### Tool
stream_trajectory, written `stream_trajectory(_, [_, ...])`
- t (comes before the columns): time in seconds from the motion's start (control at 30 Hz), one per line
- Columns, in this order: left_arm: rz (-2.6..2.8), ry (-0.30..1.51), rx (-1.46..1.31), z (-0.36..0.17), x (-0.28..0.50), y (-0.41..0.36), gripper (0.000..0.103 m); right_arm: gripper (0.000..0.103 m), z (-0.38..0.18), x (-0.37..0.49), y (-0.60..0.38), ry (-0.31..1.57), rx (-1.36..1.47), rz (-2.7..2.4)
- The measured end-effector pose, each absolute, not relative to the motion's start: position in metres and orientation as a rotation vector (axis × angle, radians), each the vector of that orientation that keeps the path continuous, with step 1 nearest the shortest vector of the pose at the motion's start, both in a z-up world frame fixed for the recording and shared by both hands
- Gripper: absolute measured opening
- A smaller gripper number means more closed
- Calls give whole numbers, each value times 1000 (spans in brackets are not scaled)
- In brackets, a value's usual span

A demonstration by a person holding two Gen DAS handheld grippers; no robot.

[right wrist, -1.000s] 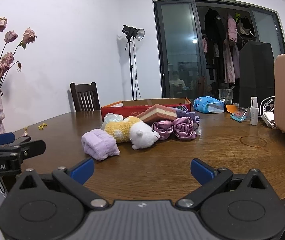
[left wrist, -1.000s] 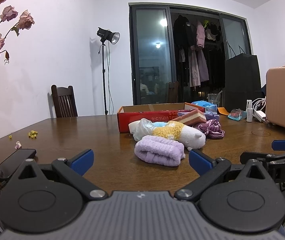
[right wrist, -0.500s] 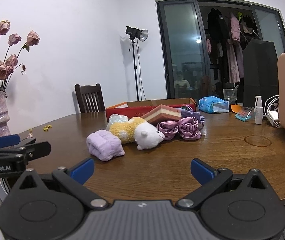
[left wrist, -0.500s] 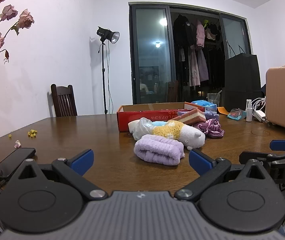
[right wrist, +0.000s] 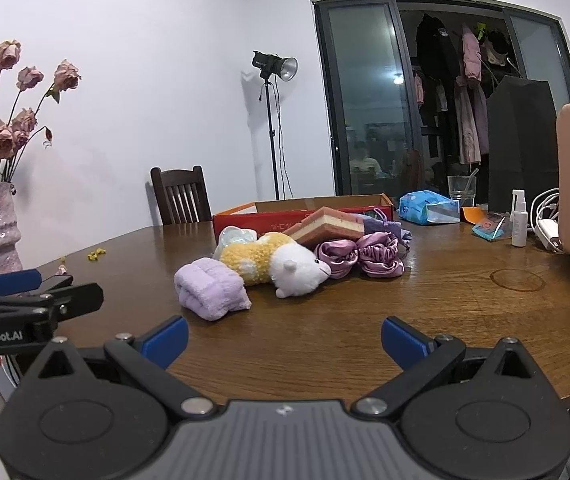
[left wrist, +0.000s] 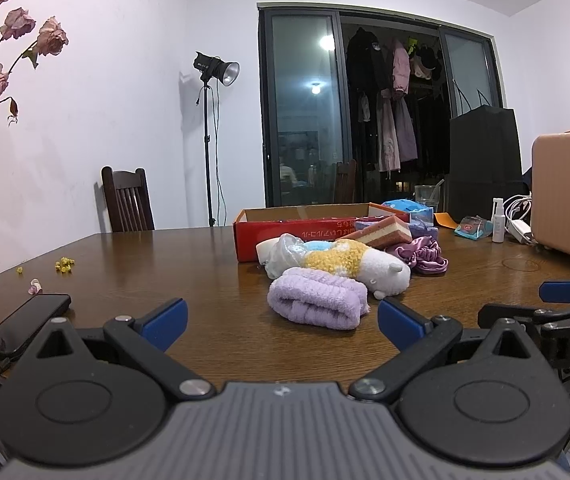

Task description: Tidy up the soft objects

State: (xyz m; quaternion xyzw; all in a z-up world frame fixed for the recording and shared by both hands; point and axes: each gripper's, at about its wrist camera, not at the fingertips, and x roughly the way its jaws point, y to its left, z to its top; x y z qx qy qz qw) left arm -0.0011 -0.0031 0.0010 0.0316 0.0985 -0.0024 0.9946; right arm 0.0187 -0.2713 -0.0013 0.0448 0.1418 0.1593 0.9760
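Grippers wide and empty, short of the soft pile

Left wrist: my left gripper hangs low over the near edge of the table, blue pads spread wide, nothing between them. The towel, rolled and lilac, lies just ahead, slightly right of the gap's centre. Behind it, touching, is the plush, and behind that the scrunchies and a sponge leaning against the red box, which I take to be where the soft things belong. A phone lies at my left; I should keep clear of it.

Right wrist: my right gripper is likewise fully spread and holds nothing, well back from the pile. From here the towel sits left of my line and the plush is nearer centre, head pointing right.

The towel looks like the left hand's first job. I would shift a touch right to centre the roll, come in low so both pads straddle it across its short side, and close deep enough to bite all folds, or it may unroll when lifted.
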Motion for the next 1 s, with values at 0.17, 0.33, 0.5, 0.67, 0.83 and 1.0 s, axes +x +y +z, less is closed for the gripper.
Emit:
stream_trajectory(0.17, [-5,196,64,1,-1,-3,103,103,-2,19,-271,291,86,316])
stream_trajectory(0.33, [-5,197,63,1,-1,-3,103,103,-1,17,-271,288,81,320])
stream_trajectory(0.5, [-5,198,63,0,-1,-3,103,103,-2,17,-272,291,85,321])
stream_trajectory(0.67, [-5,198,63,0,-1,-3,103,103,-2,18,-271,292,84,316])
stream_trajectory(0.83, [-8,204,60,-2,0,-4,103,103,-2,18,-271,293,82,316])
stream_trajectory(1.0, [-13,196,59,-2,4,-3,103,103,-1,18,-270,295,69,315])
